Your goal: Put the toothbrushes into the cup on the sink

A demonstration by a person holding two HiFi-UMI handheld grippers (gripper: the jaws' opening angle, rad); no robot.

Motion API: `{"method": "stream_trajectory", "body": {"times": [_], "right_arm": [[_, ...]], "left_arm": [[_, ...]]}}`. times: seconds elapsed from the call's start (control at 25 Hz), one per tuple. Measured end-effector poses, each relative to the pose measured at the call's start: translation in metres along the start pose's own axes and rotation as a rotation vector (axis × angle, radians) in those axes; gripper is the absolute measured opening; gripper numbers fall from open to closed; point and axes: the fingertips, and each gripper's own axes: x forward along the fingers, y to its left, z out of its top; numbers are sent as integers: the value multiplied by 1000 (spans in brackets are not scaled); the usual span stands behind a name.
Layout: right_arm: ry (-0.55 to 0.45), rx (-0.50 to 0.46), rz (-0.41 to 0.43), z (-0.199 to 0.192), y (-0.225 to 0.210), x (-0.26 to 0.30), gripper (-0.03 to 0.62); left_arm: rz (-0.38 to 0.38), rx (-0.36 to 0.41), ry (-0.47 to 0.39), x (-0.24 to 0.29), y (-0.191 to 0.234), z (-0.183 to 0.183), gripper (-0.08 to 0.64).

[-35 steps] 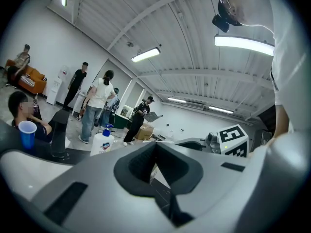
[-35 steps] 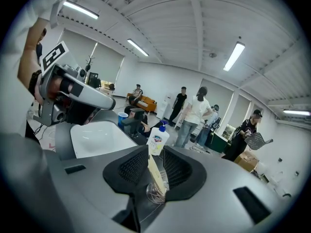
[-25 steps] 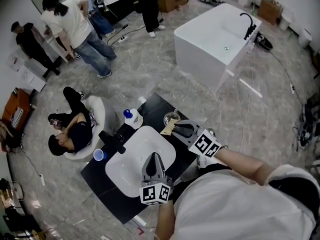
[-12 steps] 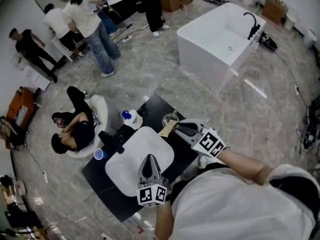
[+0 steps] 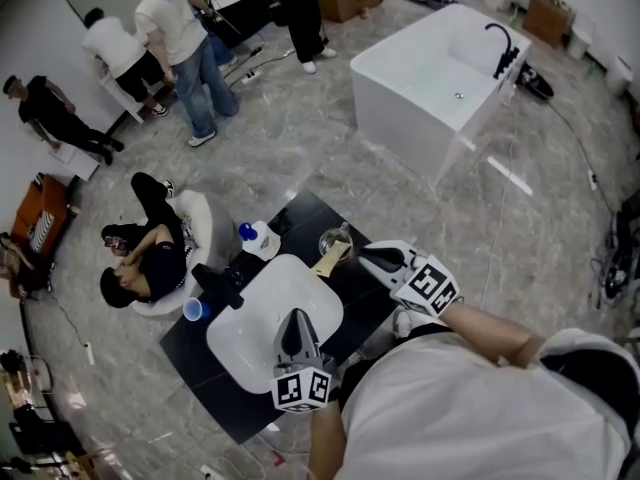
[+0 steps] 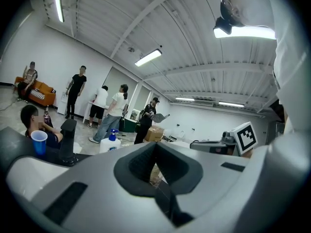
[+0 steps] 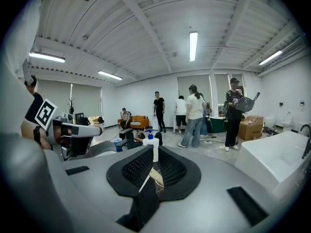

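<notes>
My right gripper is shut on a tan toothbrush whose far end reaches the clear glass cup on the black counter, beside the white sink basin. In the right gripper view the toothbrush shows as a thin pale strip pinched between the jaws. My left gripper hovers over the near side of the basin, jaws together with nothing seen between them. Whether the brush tip is inside the cup I cannot tell.
A black faucet, a blue cup and a white spray bottle stand on the counter's far-left side. A person sits in a white chair just beyond. A white bathtub stands farther back, and several people stand at the far left.
My right gripper has shifted slightly right while the toothbrush stays by the cup. My left gripper has held its place. People in the background have walked about.
</notes>
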Motion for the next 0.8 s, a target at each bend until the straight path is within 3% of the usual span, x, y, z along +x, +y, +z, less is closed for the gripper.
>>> {"method": "stream_trajectory", "body": {"times": [0.2, 0.36, 0.8], "right_arm": [[-18, 6, 23, 5, 3, 0, 49], [37, 15, 22, 5, 6, -1, 46], [7, -52, 30, 2, 18, 10, 43]], "left_arm": [[11, -1, 5, 1, 2, 1, 3], [16, -1, 10, -1, 4, 2, 3], [2, -1, 25, -3, 13, -1, 3]]}}
